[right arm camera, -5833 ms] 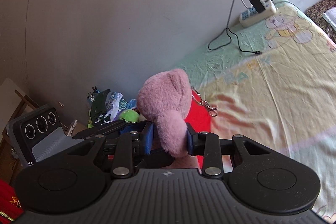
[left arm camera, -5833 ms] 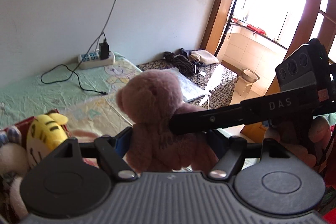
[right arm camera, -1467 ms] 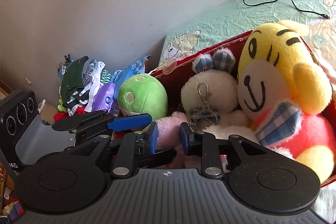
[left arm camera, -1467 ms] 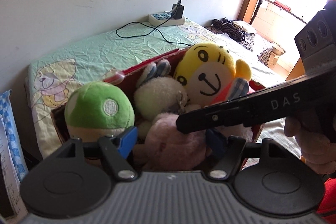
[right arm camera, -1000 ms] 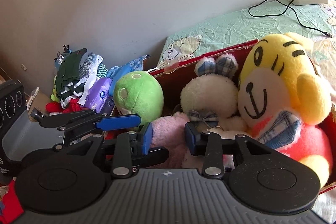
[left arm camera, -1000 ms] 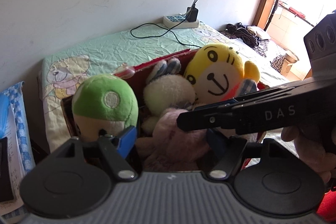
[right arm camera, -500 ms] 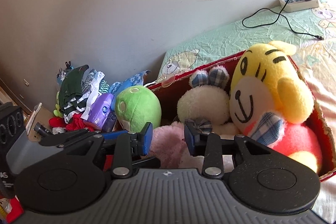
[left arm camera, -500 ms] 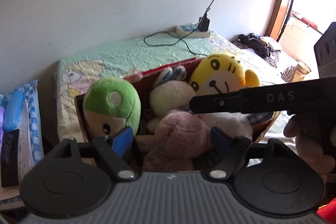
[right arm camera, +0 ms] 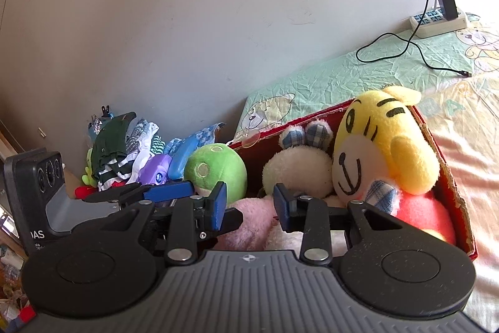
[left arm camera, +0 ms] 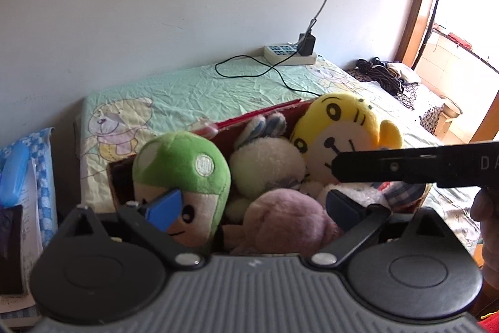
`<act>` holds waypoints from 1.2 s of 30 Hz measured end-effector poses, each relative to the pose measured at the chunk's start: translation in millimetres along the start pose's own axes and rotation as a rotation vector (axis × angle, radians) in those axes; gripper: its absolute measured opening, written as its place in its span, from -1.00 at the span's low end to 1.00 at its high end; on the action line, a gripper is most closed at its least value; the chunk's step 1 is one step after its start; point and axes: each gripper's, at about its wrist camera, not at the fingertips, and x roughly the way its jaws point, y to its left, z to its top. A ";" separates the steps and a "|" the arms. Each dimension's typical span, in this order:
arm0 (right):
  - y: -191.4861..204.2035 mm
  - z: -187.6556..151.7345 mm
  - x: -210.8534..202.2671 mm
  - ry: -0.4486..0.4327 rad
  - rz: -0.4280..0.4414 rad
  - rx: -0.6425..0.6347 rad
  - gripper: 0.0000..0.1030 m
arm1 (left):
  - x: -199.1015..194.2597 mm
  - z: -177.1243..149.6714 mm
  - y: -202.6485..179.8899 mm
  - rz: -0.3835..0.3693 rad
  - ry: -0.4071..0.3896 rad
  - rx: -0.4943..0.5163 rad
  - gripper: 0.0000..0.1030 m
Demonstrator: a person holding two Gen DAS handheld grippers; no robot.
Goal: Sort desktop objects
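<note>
Two grippers, left gripper (left arm camera: 254, 205) and right gripper (right arm camera: 249, 202), hang with fingers spread above the red box (right arm camera: 453, 186) on the bed (left arm camera: 174, 92); behind it, a power strip (left arm camera: 290, 55) by the wall.

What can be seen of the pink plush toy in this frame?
The pink plush toy looks soft and fuzzy, dusty pink, with a rounded head or back showing; its face is hidden. It lies low at the near edge of the red box, pressed against the green plush on one side and the white plush behind it. The left hand-held gripper is open, its fingers either side of the toy without clamping it. The right hand-held gripper is open too, just above it.
</note>
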 end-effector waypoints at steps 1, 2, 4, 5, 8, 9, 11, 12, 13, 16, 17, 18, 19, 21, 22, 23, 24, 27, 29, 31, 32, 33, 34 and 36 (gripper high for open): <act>-0.3 -0.1 0.2 0.003 -0.009 0.002 -0.29 | 2.0 -0.2 -3.8 -0.002 0.002 0.012 0.91; -1.1 -0.5 0.1 0.003 -0.015 0.003 -0.30 | 3.9 -0.2 -7.8 -0.005 0.005 0.022 0.91; -2.7 -1.2 -0.6 0.005 -0.019 0.008 -0.31 | 5.7 0.8 -12.6 -0.005 0.006 0.029 0.91; -3.3 -1.5 -1.3 0.006 -0.021 0.011 -0.31 | 5.9 1.2 -13.4 -0.010 0.005 0.025 0.91; -5.3 -2.6 -2.0 0.008 -0.028 0.031 -0.31 | 4.8 0.9 -12.0 -0.008 0.002 0.002 0.91; -6.4 -2.7 -2.5 0.008 -0.028 0.039 -0.31 | 3.0 0.9 -11.5 -0.006 0.001 -0.010 0.91; -7.1 -2.5 -4.3 0.002 -0.036 0.044 -0.31 | -3.3 0.6 -10.1 0.005 -0.010 -0.041 0.90; -7.4 -2.3 -5.3 -0.001 -0.041 0.043 -0.31 | -6.9 -0.1 -9.9 0.020 -0.016 -0.059 0.90; -7.8 -2.6 -6.9 -0.004 -0.045 0.041 -0.31 | -10.4 -0.9 -10.4 0.040 -0.018 -0.070 0.90; -6.9 -3.9 -9.8 -0.013 -0.063 0.026 -0.31 | -19.2 -5.1 -14.3 0.129 -0.020 -0.097 0.90; -6.4 -4.5 -10.3 -0.015 -0.067 0.018 -0.31 | -22.1 -6.8 -15.1 0.149 -0.022 -0.110 0.90; -6.2 -5.2 -10.7 -0.016 -0.069 0.013 -0.31 | -24.6 -8.5 -17.1 0.170 -0.025 -0.118 0.90; -6.4 -6.0 -10.8 -0.018 -0.067 0.012 -0.31 | -27.2 -10.4 -19.5 0.191 -0.029 -0.121 0.90; -7.5 -6.1 -10.4 -0.020 -0.060 0.016 -0.31 | -32.5 -14.1 -24.1 0.210 -0.044 -0.117 0.90; -8.4 -5.6 -9.7 -0.019 -0.057 0.020 -0.31 | -33.5 -14.4 -24.9 0.206 -0.046 -0.120 0.90; -9.0 -4.7 -9.3 -0.017 -0.050 0.023 -0.31 | -33.9 -13.0 -25.4 0.200 -0.047 -0.122 0.87; -9.2 -3.5 -8.6 -0.017 -0.044 0.025 -0.31 | -34.0 -10.7 -26.2 0.195 -0.054 -0.119 0.85; -8.3 -0.6 -7.3 -0.024 -0.026 0.024 -0.31 | -27.7 -1.4 -28.6 0.186 -0.083 -0.094 0.85; -6.8 -0.6 -7.9 -0.027 -0.018 0.019 -0.30 | -18.3 4.0 -26.9 0.179 -0.086 -0.090 0.85; -6.7 -0.6 -11.3 -0.037 -0.023 0.007 -0.37 | -9.6 5.5 -23.2 0.190 -0.084 -0.082 0.85; -7.4 -0.5 -12.9 -0.036 -0.019 -0.002 -0.37 | -5.2 5.9 -20.1 0.202 -0.079 -0.091 0.84; -8.7 -0.5 -15.1 -0.039 -0.015 -0.004 -0.37 | -1.4 5.9 -16.2 0.194 -0.069 -0.103 0.84; -10.4 -0.5 -17.1 -0.043 -0.011 -0.003 -0.37 | 1.7 5.7 -12.4 0.176 -0.059 -0.116 0.84; -13.2 -1.1 -20.2 -0.051 -0.009 0.002 -0.47 | 4.0 5.6 -10.2 0.165 -0.063 -0.128 0.86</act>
